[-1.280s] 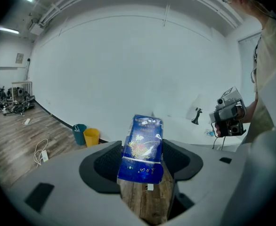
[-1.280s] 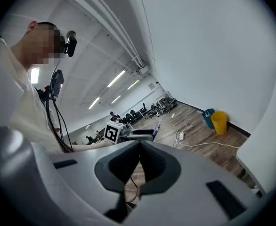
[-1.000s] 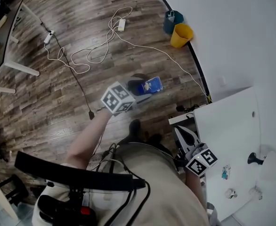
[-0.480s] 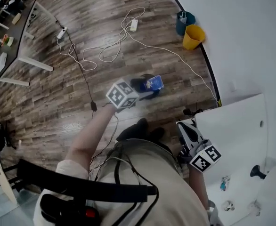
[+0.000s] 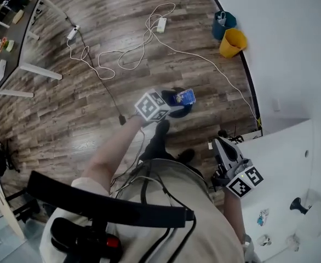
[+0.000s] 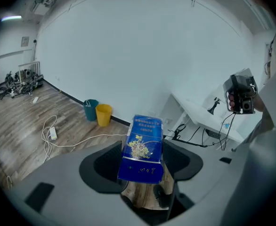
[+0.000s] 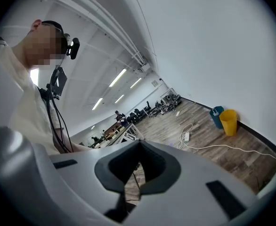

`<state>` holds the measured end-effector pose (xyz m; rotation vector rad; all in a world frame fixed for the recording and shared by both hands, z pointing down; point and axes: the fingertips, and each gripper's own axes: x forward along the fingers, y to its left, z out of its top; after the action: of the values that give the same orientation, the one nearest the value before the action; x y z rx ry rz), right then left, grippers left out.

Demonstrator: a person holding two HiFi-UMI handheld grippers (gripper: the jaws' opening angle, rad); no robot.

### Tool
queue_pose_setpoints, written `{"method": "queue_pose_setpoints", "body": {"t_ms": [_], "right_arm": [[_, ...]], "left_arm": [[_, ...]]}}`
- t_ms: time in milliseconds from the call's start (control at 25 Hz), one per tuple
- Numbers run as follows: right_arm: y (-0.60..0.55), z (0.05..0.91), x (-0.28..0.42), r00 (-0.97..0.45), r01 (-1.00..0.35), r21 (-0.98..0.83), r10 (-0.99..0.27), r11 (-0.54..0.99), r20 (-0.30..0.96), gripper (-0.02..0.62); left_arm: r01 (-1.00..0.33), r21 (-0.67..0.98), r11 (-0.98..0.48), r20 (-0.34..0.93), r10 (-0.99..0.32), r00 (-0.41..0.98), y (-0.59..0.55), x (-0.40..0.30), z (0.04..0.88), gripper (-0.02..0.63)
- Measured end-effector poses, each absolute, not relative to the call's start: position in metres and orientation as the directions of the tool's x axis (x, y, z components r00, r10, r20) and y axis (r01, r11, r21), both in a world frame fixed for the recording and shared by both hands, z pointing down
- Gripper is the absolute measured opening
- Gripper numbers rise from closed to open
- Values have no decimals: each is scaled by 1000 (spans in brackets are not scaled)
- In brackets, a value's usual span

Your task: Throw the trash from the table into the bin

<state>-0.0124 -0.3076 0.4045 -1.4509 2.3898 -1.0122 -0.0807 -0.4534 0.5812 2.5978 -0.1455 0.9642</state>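
Observation:
A blue printed packet [image 5: 185, 97] sits between the jaws of my left gripper [image 5: 178, 102], which is shut on it above the wooden floor. In the left gripper view the packet [image 6: 142, 147] stands upright between the black pads, with the left gripper [image 6: 142, 163] tilted downward. A yellow bin [image 5: 231, 43] and a teal bin [image 5: 224, 24] stand side by side against the wall, well beyond the packet. My right gripper [image 5: 222, 148] hangs by the white table's [image 5: 284, 158] corner, and the right gripper [image 7: 139, 147] has its jaws shut with nothing in them.
White cables [image 5: 127, 59] and a power strip [image 5: 161, 24] lie on the floor between me and the bins. Small scraps [image 5: 262, 217] and a black object [image 5: 297, 204] lie on the table. Desk legs [image 5: 34, 70] stand at the far left.
My left gripper has sunk and moved on over the floor with the packet. The right gripper has shifted sideways along the table's corner. The table has slid to the right of the view.

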Motion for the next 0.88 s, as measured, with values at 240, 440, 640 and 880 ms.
{"method": "queue_pose_setpoints", "body": {"t_ms": [240,440,640,880], "right_arm": [[-375,425,-39,-474,-727,-649,-848,225,237,8],[-407,451,-48,-440,-729,-667,-851,152,286,8],[-415,488,-50,-434,-712,-696,-838,95,330,8],[-415,537,-47,-455,-691,-721,-808,55,374,8]], "left_arm": [[-181,371,-911,681,135,720,-505,-97,636,278],[-161,414,-896,708,206,675,-530,-108,689,279],[-160,437,-885,743,255,618,-537,-110,742,279],[-184,453,-872,764,274,585,-537,-106,802,279]]}}
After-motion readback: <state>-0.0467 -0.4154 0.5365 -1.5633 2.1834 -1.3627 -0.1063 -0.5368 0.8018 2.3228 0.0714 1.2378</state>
